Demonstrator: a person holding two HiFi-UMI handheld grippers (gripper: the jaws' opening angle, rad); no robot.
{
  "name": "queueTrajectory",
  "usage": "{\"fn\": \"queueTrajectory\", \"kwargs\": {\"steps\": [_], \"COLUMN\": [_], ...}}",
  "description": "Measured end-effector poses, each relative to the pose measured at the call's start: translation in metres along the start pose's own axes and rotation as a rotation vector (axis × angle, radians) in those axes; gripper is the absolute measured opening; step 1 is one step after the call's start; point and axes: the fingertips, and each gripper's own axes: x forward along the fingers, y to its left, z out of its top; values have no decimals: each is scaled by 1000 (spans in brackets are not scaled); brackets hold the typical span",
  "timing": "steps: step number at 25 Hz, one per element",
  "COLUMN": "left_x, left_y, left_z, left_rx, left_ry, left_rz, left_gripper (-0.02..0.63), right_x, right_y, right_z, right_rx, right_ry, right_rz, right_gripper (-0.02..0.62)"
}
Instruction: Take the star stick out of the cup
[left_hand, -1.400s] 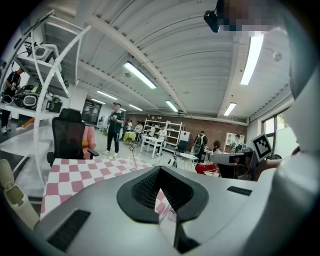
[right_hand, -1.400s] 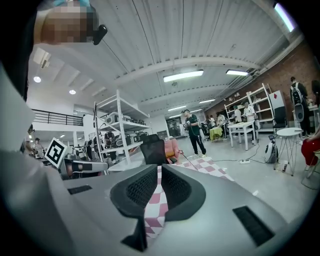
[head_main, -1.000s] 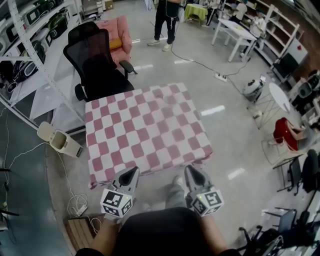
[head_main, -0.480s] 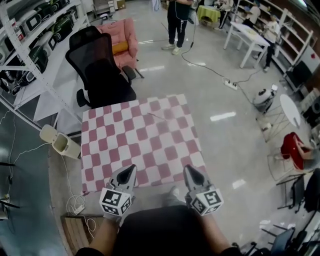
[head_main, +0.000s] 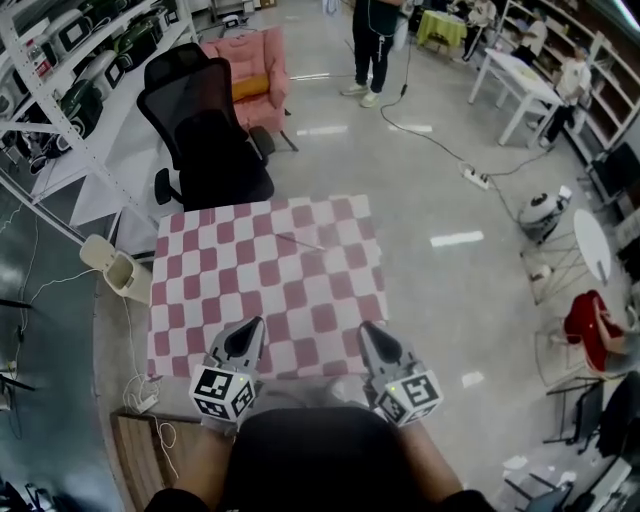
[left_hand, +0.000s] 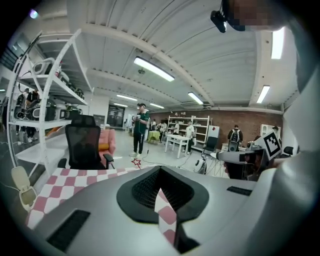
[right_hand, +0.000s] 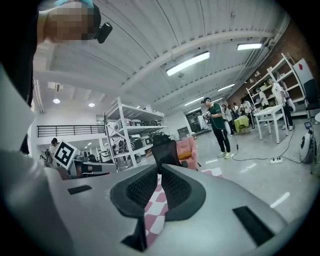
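Left claw (head_main: 248, 335) and right claw (head_main: 370, 335) both closed, empty, over the near tabletop (head_main: 190, 300) edge. Star stick (head_main: 300, 242) lies flat mid-tabletop, no cup visible. Advice: open one claw, come in low, pinch the thin shaft crosswise.

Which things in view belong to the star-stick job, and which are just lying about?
Job: star stick, lying on the checked table; left gripper and right gripper, both shut and empty. No cup shows.
Lying about: black office chair; pink armchair; beige bin.
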Motion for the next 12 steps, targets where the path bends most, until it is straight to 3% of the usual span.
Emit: {"fn": "queueTrajectory", "kwargs": {"steps": [12], "left_x": [53], "left_y": [17], "left_z": [-2], "left_rx": [-10], "left_ry": [33], "left_rz": [-73], "left_gripper": [43], "right_x": [32], "right_y": [-13], "right_z": [-1], "right_rx": [-23], "right_ry": [60], "right_rz": [-44], "right_gripper": [38]}}
